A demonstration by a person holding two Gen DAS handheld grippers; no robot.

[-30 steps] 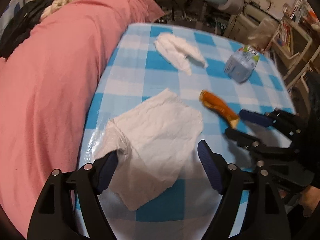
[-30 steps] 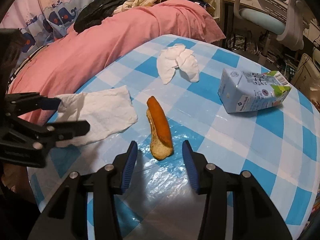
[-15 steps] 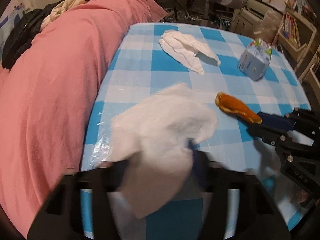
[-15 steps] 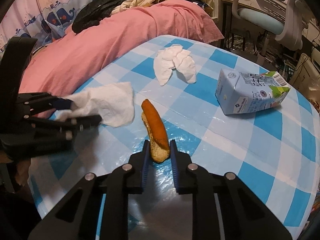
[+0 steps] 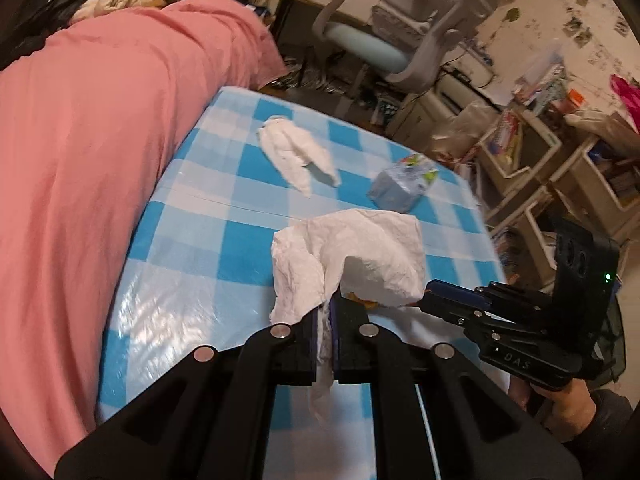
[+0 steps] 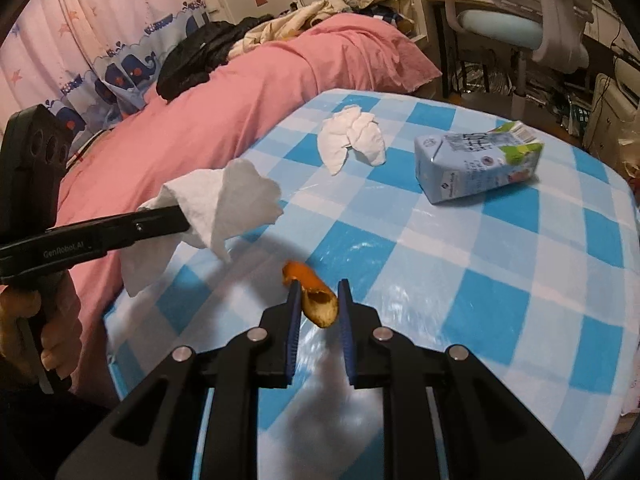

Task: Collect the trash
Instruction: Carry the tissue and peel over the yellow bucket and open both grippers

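Keep the left gripper pressed on the crumpled white paper napkin and the right gripper pinching the curled orange peel strip firmly (both hang loose above the blue checked tablecloth) while carrying them away.

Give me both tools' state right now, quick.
Left tool: closed on the white paper towel, lifted off the table.
Right tool: closed on the orange peel, held above the table.
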